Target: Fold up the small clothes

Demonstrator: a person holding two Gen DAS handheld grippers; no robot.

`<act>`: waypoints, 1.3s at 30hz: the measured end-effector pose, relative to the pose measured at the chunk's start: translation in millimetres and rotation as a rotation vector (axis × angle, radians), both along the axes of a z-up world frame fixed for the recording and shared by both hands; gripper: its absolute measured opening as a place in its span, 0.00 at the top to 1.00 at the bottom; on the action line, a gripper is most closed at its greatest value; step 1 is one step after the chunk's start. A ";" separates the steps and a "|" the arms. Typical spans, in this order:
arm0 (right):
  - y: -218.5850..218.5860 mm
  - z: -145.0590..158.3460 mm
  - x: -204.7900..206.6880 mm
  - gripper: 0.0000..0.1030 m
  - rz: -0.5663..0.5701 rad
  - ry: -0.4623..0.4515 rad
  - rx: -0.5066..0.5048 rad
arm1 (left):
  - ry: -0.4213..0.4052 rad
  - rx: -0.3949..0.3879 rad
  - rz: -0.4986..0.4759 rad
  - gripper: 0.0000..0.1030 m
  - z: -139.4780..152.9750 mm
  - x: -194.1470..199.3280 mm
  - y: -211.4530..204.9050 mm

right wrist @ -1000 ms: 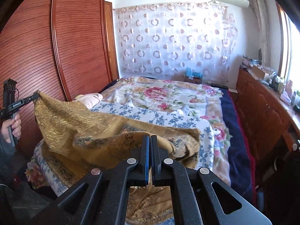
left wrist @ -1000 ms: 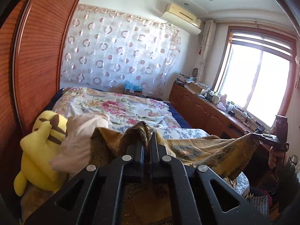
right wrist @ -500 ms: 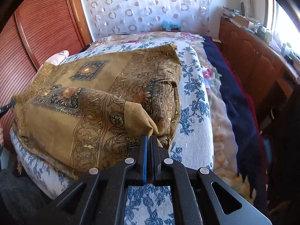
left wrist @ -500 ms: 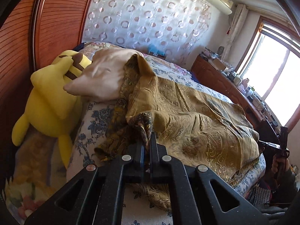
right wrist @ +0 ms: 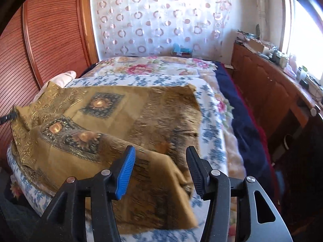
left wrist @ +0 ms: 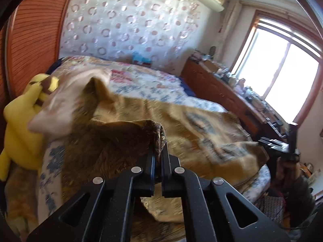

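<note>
Handling: draping like thin woven fabric, the gold patterned cloth (right wrist: 113,121) looks light, limp and a little slick, so I judge it will slump and slide unless held by its corners.
Where it lies: spread across the middle of the right wrist view, on the blue-flowered sheet (right wrist: 212,141) of the bed, one fold lapped over toward the lower centre.
Left gripper (left wrist: 158,151): jaws together, clamped on a bunched corner of the cloth at the centre of the left wrist view.
Right gripper (right wrist: 159,171): jaws apart, having just been opening; the folded edge lies between them but the pads do not press on it.
Where to take hold: probably a free corner or hem, at the upper right of the cloth.
Pattern: ochre ground, dark medallions with orange centres, gilt scrollwork at the left edge.
Texture: fine creases, a faint sheen.
Nearby: a yellow plush toy (left wrist: 22,125) and a pale pink pillow (left wrist: 66,100) at the left; ribbed wooden panelling (right wrist: 46,46) at the upper left.
</note>
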State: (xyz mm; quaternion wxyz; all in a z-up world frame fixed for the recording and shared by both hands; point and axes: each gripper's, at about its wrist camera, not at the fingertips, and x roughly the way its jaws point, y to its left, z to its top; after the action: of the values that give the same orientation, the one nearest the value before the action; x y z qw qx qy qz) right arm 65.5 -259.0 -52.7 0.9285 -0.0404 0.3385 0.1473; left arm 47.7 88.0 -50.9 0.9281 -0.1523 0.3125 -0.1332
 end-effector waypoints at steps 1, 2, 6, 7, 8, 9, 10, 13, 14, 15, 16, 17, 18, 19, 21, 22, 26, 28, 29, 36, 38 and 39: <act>3.4 -0.3 1.2 0.47 0.006 -0.003 0.004 | -0.020 -0.013 -0.018 0.95 9.2 1.3 -4.5; 7.0 -1.7 6.3 0.47 0.014 -0.004 0.013 | -0.048 -0.023 -0.036 0.95 20.9 1.4 -9.5; 18.3 -3.7 16.4 0.47 0.049 -0.006 0.052 | -0.138 -0.005 -0.017 0.95 55.6 -12.5 -10.2; 20.6 -3.1 18.2 0.47 0.060 -0.007 0.060 | -0.144 -0.001 -0.002 0.95 57.6 -16.9 -6.2; 21.7 -2.5 17.9 0.48 0.068 -0.007 0.064 | -0.141 0.008 0.022 0.95 57.3 -22.9 0.6; 25.0 -3.2 19.2 0.48 0.080 -0.008 0.069 | -0.130 0.017 0.048 0.95 54.0 -28.9 8.7; 27.2 -3.4 19.9 0.47 0.087 -0.006 0.070 | -0.118 0.023 0.068 0.95 49.6 -32.9 15.0; 31.4 -6.7 19.6 0.48 0.104 0.004 0.070 | -0.033 0.027 0.142 0.95 19.3 -48.3 42.1; 33.3 -8.9 21.5 0.48 0.110 0.009 0.070 | -0.002 0.028 0.165 0.95 7.2 -52.5 49.3; 35.8 -10.6 22.7 0.48 0.115 0.012 0.070 | 0.036 0.028 0.189 0.95 -6.9 -56.1 57.2; 34.6 -9.7 22.9 0.48 0.119 0.016 0.070 | 0.065 0.032 0.208 0.95 -18.1 -59.2 63.1; 36.6 -11.6 24.2 0.47 0.123 0.019 0.068 | 0.093 0.036 0.227 0.95 -30.1 -62.3 69.1; 37.6 -10.3 24.9 0.48 0.126 0.021 0.068 | 0.125 0.028 0.237 0.95 -42.6 -64.7 74.4; 39.5 -9.6 26.6 0.47 0.130 0.024 0.067 | 0.145 0.018 0.238 0.95 -50.8 -64.9 74.9; 46.5 -9.8 32.1 0.47 0.142 0.030 0.064 | 0.177 0.014 0.236 0.95 -66.1 -67.5 74.0; 49.3 -9.8 33.4 0.47 0.151 0.033 0.062 | 0.182 0.020 0.235 0.95 -68.7 -68.6 70.8; 65.4 -12.6 37.5 0.47 0.191 0.045 0.055 | 0.188 0.054 0.242 0.95 -73.4 -70.3 61.9; 73.1 -16.1 36.8 0.47 0.211 0.054 0.053 | 0.186 0.063 0.245 0.95 -72.0 -70.8 62.0; 76.1 -18.5 37.3 0.47 0.218 0.059 0.049 | 0.183 0.068 0.245 0.95 -71.8 -71.5 61.3; 92.9 -38.0 39.8 0.47 0.234 0.088 0.017 | 0.177 0.131 0.272 0.75 -66.9 -67.6 62.3; 94.3 -41.8 40.4 0.47 0.232 0.093 0.009 | 0.175 0.143 0.284 0.64 -66.2 -66.6 63.7; 95.7 -43.5 41.3 0.47 0.231 0.096 0.003 | 0.170 0.143 0.286 0.61 -65.9 -66.2 64.5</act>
State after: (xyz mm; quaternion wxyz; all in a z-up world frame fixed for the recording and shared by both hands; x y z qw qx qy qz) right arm 106.9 -163.3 -96.2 0.8881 -0.0708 0.3756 0.2554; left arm -18.5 152.6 -116.8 0.9164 -0.1396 0.3735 0.0359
